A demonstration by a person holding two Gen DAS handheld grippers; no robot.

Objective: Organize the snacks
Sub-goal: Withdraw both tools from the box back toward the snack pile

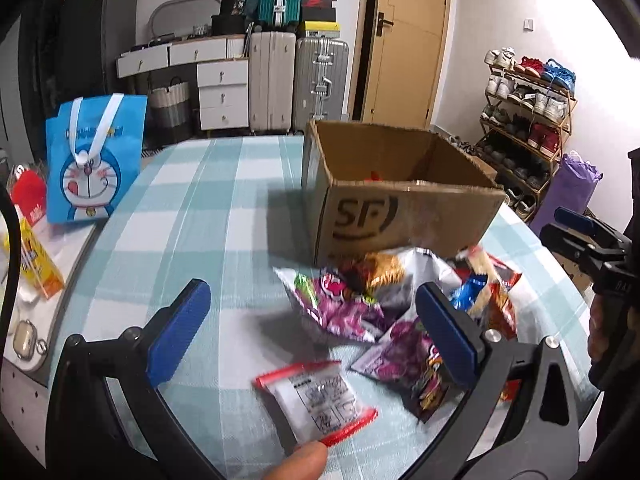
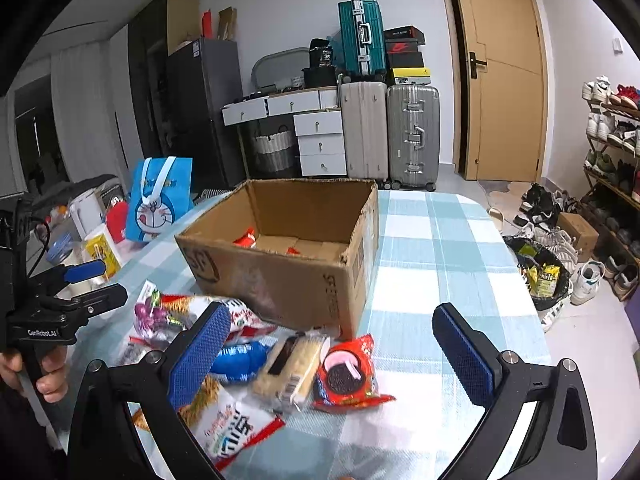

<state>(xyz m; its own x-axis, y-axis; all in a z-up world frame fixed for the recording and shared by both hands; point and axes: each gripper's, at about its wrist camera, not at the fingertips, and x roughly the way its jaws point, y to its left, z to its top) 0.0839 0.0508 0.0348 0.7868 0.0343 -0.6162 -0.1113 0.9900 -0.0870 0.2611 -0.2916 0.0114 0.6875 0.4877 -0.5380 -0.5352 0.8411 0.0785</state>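
Blue pads on both grippers stand wide apart, released, with nothing pressed between them. Between the jaws of the left gripper (image 1: 312, 320) lies a white packet with red edges (image 1: 316, 400), flat on the checked tablecloth (image 1: 192, 220) and free of either pad. Purple snack bags (image 1: 348, 304) lie just ahead of that gap and behind the right-hand pad. Beyond the jaws sits an open cardboard box (image 1: 400, 216), with a red wrapper visible inside it.

Between the jaws of the right gripper (image 2: 332, 352) lie a red cookie packet (image 2: 348, 376), a pale wafer pack (image 2: 288, 372) and a blue packet (image 2: 240, 360); a white and red bag (image 2: 228, 420) lies under the left-hand pad. None touches the pads. Ahead stands the same box, and left of it a blue cartoon bag (image 2: 160, 200).
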